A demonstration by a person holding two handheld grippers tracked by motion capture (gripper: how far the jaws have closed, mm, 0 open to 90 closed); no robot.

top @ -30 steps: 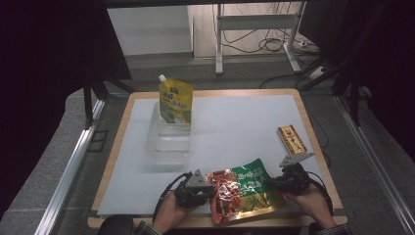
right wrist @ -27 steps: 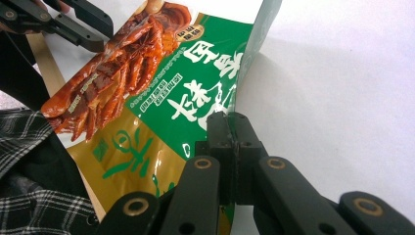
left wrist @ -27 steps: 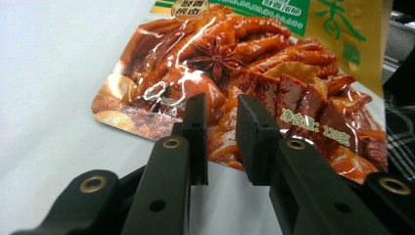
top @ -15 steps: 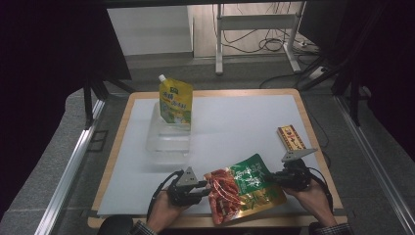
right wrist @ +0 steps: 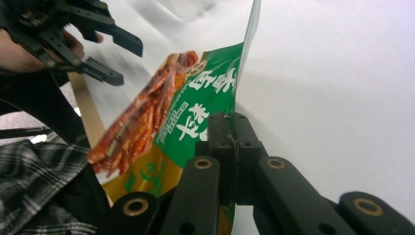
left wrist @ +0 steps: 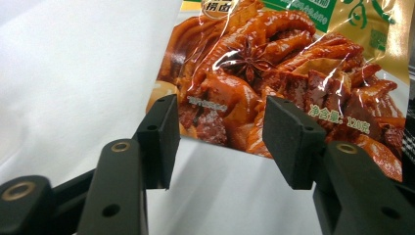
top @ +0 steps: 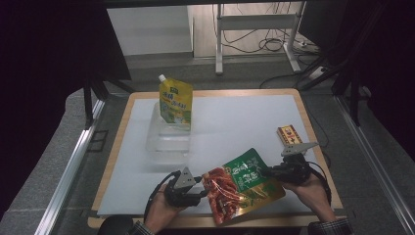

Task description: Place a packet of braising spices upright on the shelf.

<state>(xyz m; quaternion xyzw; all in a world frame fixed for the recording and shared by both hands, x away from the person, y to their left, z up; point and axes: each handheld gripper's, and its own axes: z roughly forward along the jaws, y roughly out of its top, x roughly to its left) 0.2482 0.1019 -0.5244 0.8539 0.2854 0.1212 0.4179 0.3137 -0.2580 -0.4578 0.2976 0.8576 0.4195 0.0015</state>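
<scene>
A snack pouch (top: 242, 183), green at the top with red braised food printed below, hangs tilted just above the white mat near the front edge. My right gripper (top: 266, 172) is shut on its right edge; in the right gripper view its jaws (right wrist: 235, 147) pinch the thin pouch (right wrist: 195, 112) edge-on. My left gripper (top: 203, 189) is at the pouch's left edge and open. Its jaws have just been opening. In the left gripper view the pads (left wrist: 159, 142) stand apart, with the pouch's (left wrist: 274, 73) lower edge between and beyond them, untouched. The left gripper (right wrist: 98, 44) is seen open in the right gripper view too.
A yellow spouted pouch (top: 175, 102) stands upright at the back left, at a clear plastic container (top: 168, 142). A small red and yellow box (top: 288, 134) lies at the right, just behind my right gripper. The white mat (top: 235, 117) covers the wooden table.
The left gripper's jaws have opened and let go of the pouch's left edge. The right gripper has risen a little with the pouch, tilting it up.
</scene>
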